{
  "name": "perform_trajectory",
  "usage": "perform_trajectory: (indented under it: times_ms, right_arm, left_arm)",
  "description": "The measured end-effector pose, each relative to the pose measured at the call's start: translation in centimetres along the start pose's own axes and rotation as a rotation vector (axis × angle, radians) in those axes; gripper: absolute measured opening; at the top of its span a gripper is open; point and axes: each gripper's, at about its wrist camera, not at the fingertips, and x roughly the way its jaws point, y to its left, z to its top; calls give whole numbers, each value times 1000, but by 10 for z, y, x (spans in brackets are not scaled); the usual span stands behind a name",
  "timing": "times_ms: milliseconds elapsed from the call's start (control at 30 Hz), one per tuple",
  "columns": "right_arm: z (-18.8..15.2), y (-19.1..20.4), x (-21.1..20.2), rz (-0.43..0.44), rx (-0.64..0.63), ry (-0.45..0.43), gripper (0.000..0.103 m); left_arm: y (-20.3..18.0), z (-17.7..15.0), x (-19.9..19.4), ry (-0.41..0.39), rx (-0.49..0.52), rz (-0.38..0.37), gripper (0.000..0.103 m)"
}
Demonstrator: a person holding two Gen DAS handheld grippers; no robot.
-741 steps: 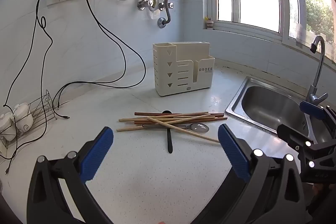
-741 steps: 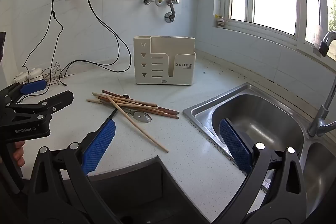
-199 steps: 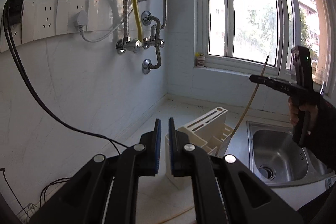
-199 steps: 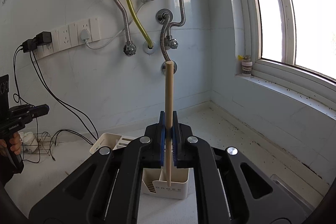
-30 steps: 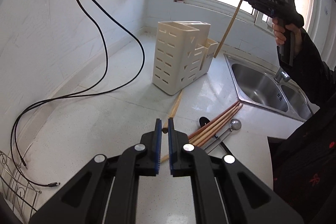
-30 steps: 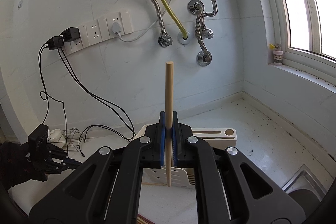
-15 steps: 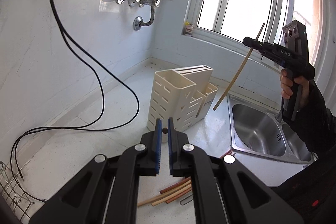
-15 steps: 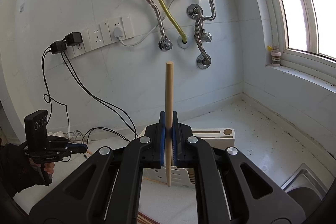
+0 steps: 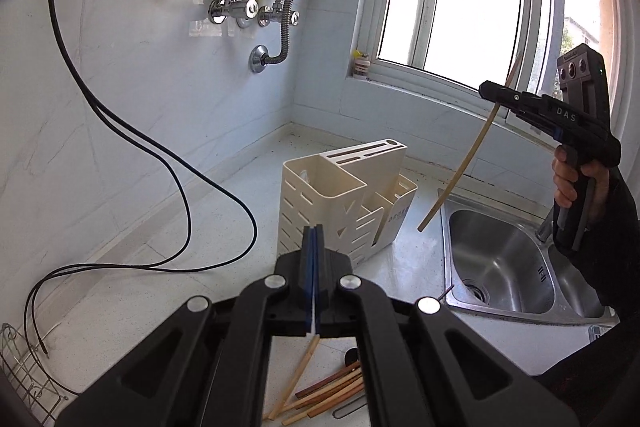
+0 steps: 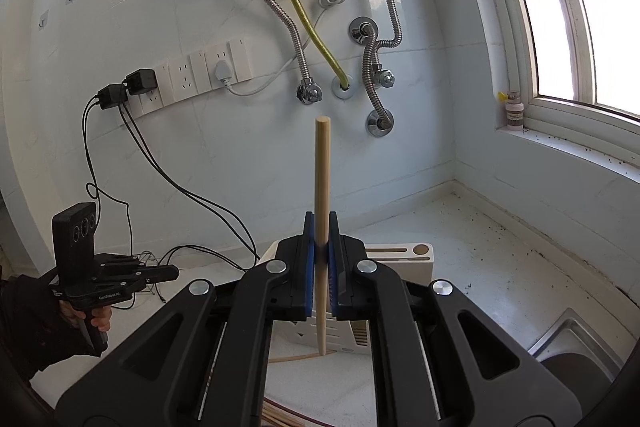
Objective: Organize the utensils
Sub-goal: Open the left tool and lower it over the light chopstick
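My left gripper (image 9: pixel 314 239) is shut on a pale chopstick (image 9: pixel 294 379) that hangs below the jaws, above the counter in front of the cream utensil holder (image 9: pixel 344 203). My right gripper (image 10: pixel 321 239) is shut on another pale chopstick (image 10: pixel 321 195), held upright in the air. In the left wrist view the right gripper (image 9: pixel 490 93) is above and right of the holder, its chopstick (image 9: pixel 460 171) pointing down beside the holder. The holder also shows below the jaws in the right wrist view (image 10: pixel 400 259). Several chopsticks (image 9: pixel 332 395) lie on the counter.
A steel sink (image 9: pixel 500 267) sits right of the holder. Black cables (image 9: pixel 180 179) trail over the counter and wall. A wire rack (image 9: pixel 20 379) is at far left. Pipes (image 10: pixel 372 67) and sockets (image 10: pixel 192 75) are on the wall. A small jar (image 10: pixel 514 111) stands on the windowsill.
My left gripper has risen and tilted up from the counter pile with a chopstick in it. My right gripper has kept its chopstick upright and shifted slightly.
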Motion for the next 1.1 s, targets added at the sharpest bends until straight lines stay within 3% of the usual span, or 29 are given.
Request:
perform_trajectory:
  times_ms: [300, 367, 433, 467, 500, 633, 1100]
  right_arm:
    - [-2, 1, 1, 7, 1, 9, 5]
    - [-1, 1, 3, 11, -4, 12, 5]
    - [-1, 1, 4, 13, -6, 13, 5]
    - [-1, 1, 5, 14, -5, 13, 5]
    - [-1, 1, 5, 15, -4, 15, 5]
    - [-3, 0, 7, 11, -1, 22, 5]
    - [-12, -5, 14, -29, 22, 53, 5]
  left_arm:
    - [12, -35, 8, 152, 58, 109, 0]
    - [24, -47, 13, 205, 46, 103, 2]
    - [33, -61, 21, 267, 64, 126, 20]
    - [38, -68, 25, 291, 77, 146, 41]
    - [42, -75, 30, 321, 86, 140, 47]
    - [53, -93, 46, 401, 177, 159, 47]
    - [75, -94, 112, 554, 339, 37, 46]
